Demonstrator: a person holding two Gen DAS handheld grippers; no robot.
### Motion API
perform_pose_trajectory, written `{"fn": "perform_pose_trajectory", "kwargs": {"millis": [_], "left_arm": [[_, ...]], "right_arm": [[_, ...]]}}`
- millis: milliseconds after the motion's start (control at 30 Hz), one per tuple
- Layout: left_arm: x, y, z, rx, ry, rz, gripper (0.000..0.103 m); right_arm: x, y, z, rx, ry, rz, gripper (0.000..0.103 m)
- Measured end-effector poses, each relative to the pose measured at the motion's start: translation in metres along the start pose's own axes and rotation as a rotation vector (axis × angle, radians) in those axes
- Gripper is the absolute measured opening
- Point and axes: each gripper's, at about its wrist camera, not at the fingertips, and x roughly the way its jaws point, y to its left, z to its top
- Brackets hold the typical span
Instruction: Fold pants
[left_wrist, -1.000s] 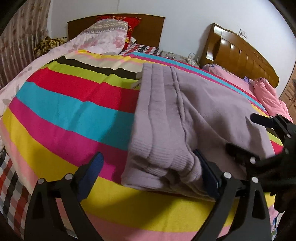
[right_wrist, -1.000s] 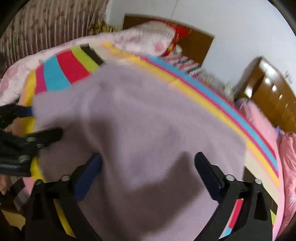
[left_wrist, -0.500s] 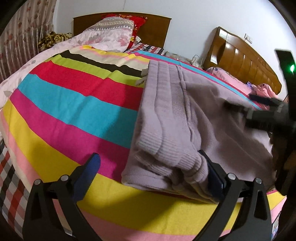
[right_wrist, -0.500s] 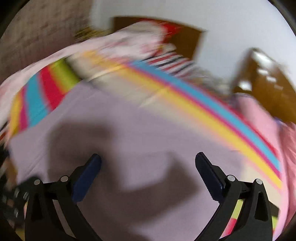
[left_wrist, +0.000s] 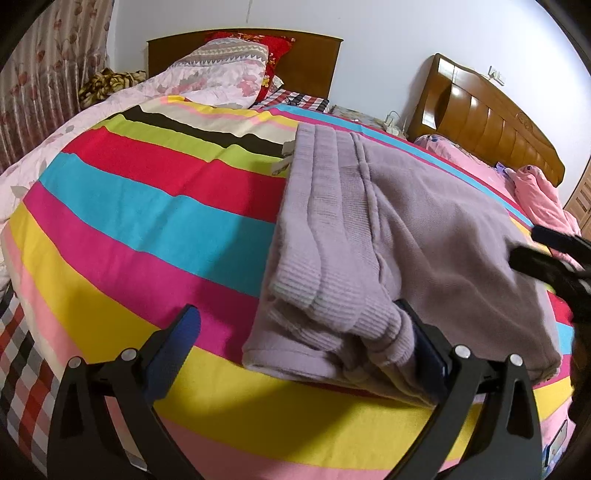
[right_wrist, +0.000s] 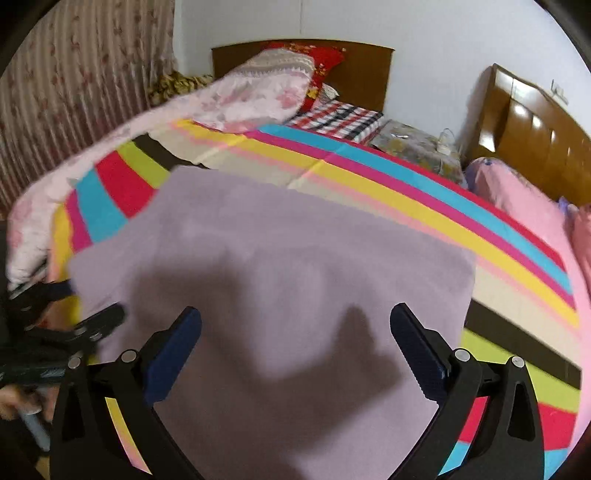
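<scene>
Big bed with multicolour striped cotton sheet (left_wrist: 155, 206) fills both views; a wooden headboard (left_wrist: 310, 62) sits at 12 o'clock in the left wrist view and a 2nd glossy wooden headboard (left_wrist: 491, 125) at 2 o'clock. A pink floral quilt (left_wrist: 207, 85) is bunched at 11 o'clock, with a red patterned pillow (left_wrist: 273, 44) behind it.

The lilac ribbed knit pants (left_wrist: 388, 236) lie on the sheet, centre to 4 o'clock in the left view, already folded into a broad flat pad with stacked ribbed edges along its left side. In the right wrist view the same pants (right_wrist: 280, 280) run from centre down to 6 o'clock, smooth and flat.

The left gripper (left_wrist: 303, 350) has its jaws spread wide with nothing pinched, though its right pad is tucked against the ribbed edge stack at 5 o'clock. The right gripper (right_wrist: 295, 350) is also spread wide and empty, hovering over the fabric; only its shadow lands on the cloth. From the left view it shows at 3 o'clock by the far edge.

Handling guess: soft, light, stretchy knit, floppy, no stiffness, so it will sag and the layers may slide apart if lifted by 1 corner. Not fragile, and the ribbed texture should grip well. Best hold is likely the thick ribbed edge stack near the left gripper, pinching all layers together, with the right gripper taking the opposite edge so the fold stays square.
</scene>
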Motion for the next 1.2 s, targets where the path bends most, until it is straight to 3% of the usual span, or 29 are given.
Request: {"fn": "perform_pose_trajectory", "kwargs": {"millis": [133, 300, 433, 567, 633, 667, 700, 767, 833, 1100, 1200], "left_arm": [[0.000, 0.000, 0.000, 0.004, -0.004, 0.002, 0.102], [0.000, -0.001, -0.002, -0.003, -0.012, -0.001, 0.102], [-0.001, -0.002, -0.002, 0.006, -0.023, 0.010, 0.102], [-0.004, -0.006, -0.003, 0.027, -0.039, 0.031, 0.102], [-0.012, -0.013, -0.001, 0.034, -0.040, 0.077, 0.102], [-0.024, -0.018, -0.001, 0.041, -0.070, 0.122, 0.101], [-0.047, -0.029, -0.004, 0.059, -0.161, 0.170, 0.101], [-0.090, -0.048, -0.015, 0.104, -0.317, 0.172, 0.101], [-0.118, -0.061, -0.026, 0.126, -0.384, 0.191, 0.101], [-0.201, -0.078, -0.069, 0.134, -0.543, 0.112, 0.101], [-0.205, -0.080, -0.077, 0.113, -0.540, 0.089, 0.101]], "right_arm": [[0.005, -0.003, -0.026, -0.073, 0.073, -0.114, 0.098], [-0.016, -0.028, -0.045, 0.150, -0.014, -0.091, 0.098], [-0.016, -0.012, -0.071, 0.098, 0.011, -0.096, 0.098], [-0.046, -0.010, -0.090, 0.158, -0.031, -0.085, 0.098], [-0.062, -0.003, -0.095, 0.152, -0.090, -0.111, 0.098], [-0.077, 0.003, -0.101, 0.156, -0.141, -0.114, 0.098], [-0.089, 0.006, -0.107, 0.168, -0.180, -0.111, 0.098], [-0.113, 0.013, -0.120, 0.214, -0.263, -0.099, 0.098], [-0.125, 0.017, -0.126, 0.240, -0.312, -0.100, 0.098], [-0.171, 0.037, -0.163, 0.364, -0.477, -0.147, 0.098], [-0.177, 0.037, -0.165, 0.381, -0.514, -0.182, 0.098]]}}
